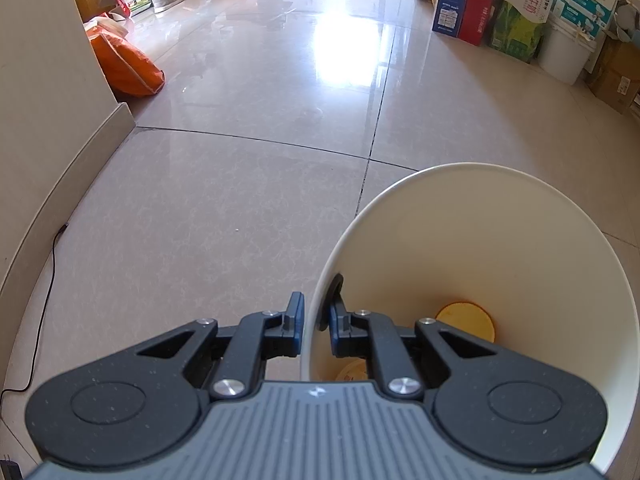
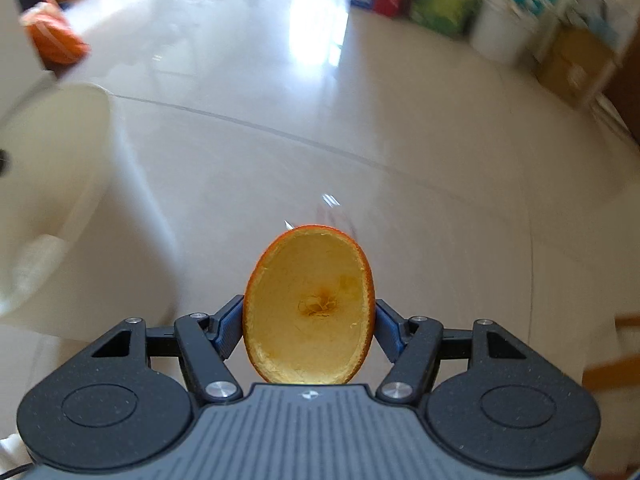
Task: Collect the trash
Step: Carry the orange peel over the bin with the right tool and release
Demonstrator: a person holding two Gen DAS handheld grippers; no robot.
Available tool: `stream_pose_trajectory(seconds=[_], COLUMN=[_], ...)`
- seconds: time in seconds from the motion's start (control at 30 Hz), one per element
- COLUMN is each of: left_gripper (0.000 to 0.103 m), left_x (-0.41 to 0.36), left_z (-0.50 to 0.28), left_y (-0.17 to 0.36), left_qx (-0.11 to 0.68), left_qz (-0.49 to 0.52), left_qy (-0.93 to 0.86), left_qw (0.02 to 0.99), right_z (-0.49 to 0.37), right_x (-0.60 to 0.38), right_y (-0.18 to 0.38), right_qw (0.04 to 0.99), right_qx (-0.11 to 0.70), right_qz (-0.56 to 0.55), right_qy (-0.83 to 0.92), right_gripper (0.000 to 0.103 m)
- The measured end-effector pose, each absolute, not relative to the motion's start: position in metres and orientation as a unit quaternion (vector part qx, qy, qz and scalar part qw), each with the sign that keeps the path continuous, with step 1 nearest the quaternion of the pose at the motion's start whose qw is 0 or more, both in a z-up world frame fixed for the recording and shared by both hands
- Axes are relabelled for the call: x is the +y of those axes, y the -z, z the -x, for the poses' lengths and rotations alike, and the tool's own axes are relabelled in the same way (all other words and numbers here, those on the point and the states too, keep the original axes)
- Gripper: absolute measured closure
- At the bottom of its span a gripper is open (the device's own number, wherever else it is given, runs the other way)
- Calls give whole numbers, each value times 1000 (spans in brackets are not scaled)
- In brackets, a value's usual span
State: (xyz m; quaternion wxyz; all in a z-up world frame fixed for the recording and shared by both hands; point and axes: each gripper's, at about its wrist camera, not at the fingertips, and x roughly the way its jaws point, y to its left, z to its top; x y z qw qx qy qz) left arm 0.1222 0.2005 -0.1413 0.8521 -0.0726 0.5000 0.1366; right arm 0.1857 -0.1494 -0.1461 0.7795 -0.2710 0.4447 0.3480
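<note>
My left gripper point(image 1: 314, 320) is shut on the rim of a white plastic bin point(image 1: 500, 216), one finger outside the wall and one inside. At the bin's bottom lies a piece of orange peel point(image 1: 466, 320). In the right wrist view, my right gripper point(image 2: 309, 326) is shut on a hollow half orange peel point(image 2: 310, 308), its pale inside facing the camera, held above the floor. The white bin point(image 2: 56, 184) shows blurred at the left of that view.
Glossy beige floor tiles point(image 1: 248, 152) spread ahead. An orange bag point(image 1: 124, 68) lies by the left wall, where a black cable point(image 1: 44, 308) runs. Cartons point(image 1: 516, 12) and a white bucket point(image 1: 564, 54) line the right wall. Shoes and a ball sit far back left.
</note>
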Motion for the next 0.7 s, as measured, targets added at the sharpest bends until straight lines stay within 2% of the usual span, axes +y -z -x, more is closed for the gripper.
stream_pose_trajectory(seconds=[0.3,0.53,0.6,0.7], left_gripper=[92,92,92,92], left_x=[202,205,205,206], left_z=[-121,-120,-120,-119], left_y=[142,142,142,142], left_qx=[499,499,499,499], left_qz=[75,78,78,79], left_qy=[-135,-133,-133,-132], left_qw=[853,853,853,853], right_z=[-148,-121,-116,-112], right_x=[-82,-34,-29,-27], right_y=[88,90,88,85], right_qw=[755,710,700,703], right_qx=[390,390,386,381], right_qz=[265,278,287,290], right_qy=[-455,-517,-527,-527], right_gripper=[32,31,28,13])
